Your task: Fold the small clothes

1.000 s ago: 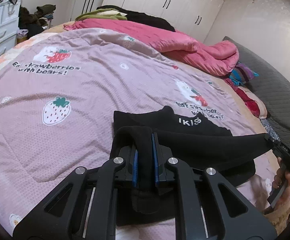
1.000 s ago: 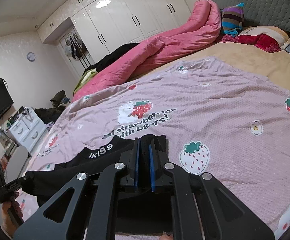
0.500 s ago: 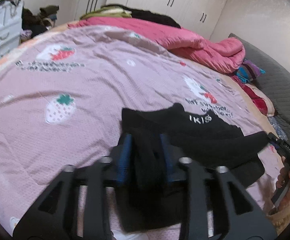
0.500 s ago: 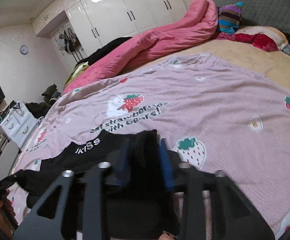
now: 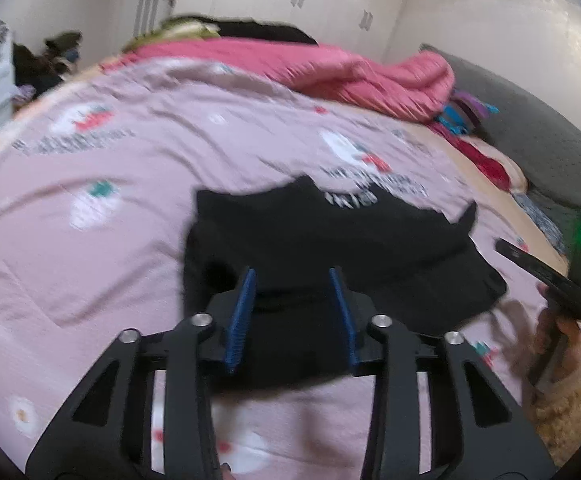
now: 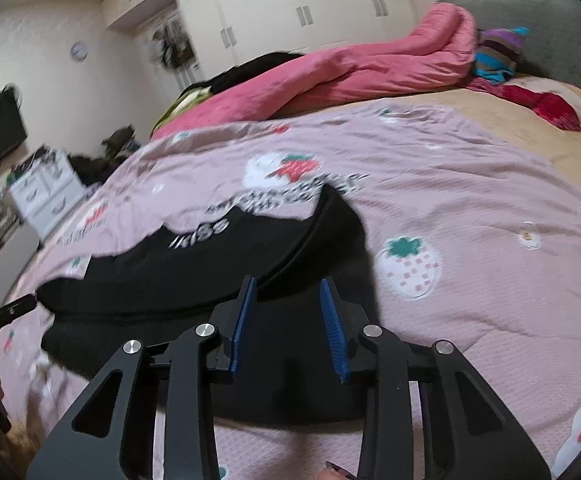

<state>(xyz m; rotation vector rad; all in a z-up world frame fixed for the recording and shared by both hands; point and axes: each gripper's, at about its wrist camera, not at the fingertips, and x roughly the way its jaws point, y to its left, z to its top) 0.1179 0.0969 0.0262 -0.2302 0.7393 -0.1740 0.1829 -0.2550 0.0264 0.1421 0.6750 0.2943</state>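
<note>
A small black garment [image 5: 350, 240] with white lettering at its neck lies folded over on the pink strawberry bedspread [image 5: 90, 272]. My left gripper [image 5: 291, 272] hovers at its near left edge. The blue pads stand apart and the jaws are closing; black cloth lies under the gap and no pad presses on it. In the right wrist view the same garment [image 6: 194, 272] stretches left, and my right gripper [image 6: 287, 280] sits over its near right edge, its jaws also closing with no pad on the cloth. Each view shows the other gripper at its side: the right gripper [image 5: 542, 272] and the left gripper [image 6: 6, 312].
A pink quilt [image 6: 370, 68] is heaped along the far side of the bed, with dark clothes behind it. Pillows [image 6: 546, 104] and a grey headboard [image 5: 530, 140] close off the right end. White drawers [image 6: 46, 192] stand beyond the bed's left side. A hand [image 5: 562, 344] holds the right gripper.
Both grippers were shut on the garment's lifted edge a second ago. Both have opened and let it go, and the cloth now lies flat. Both grippers have drawn back a little.
</note>
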